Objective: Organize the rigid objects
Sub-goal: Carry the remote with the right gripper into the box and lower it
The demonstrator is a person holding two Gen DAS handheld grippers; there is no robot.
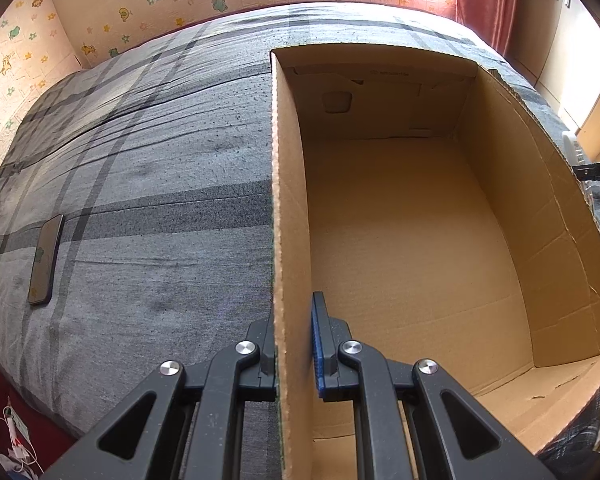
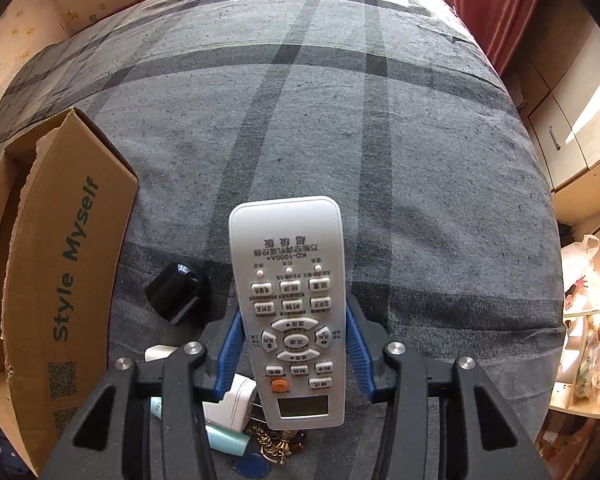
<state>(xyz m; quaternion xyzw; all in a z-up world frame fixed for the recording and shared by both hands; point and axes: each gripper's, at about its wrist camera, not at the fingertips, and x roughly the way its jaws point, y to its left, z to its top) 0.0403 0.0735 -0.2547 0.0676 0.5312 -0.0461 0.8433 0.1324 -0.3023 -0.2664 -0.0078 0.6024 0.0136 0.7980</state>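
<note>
Several small items (image 2: 236,436) behind remote (image 2: 290,320)

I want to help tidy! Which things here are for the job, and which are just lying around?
For the job: remote in the right gripper; box, its wall clamped by the left gripper; black cap; phone; keys.

Just lying around: curtain; cable.

1. My left gripper (image 1: 294,354) is clamped on the near wall of the cardboard box (image 1: 288,200).
2. I see the box interior bare.
3. A phone (image 1: 46,260) lies on the grey plaid bedcover (image 1: 160,168), well left.
</note>
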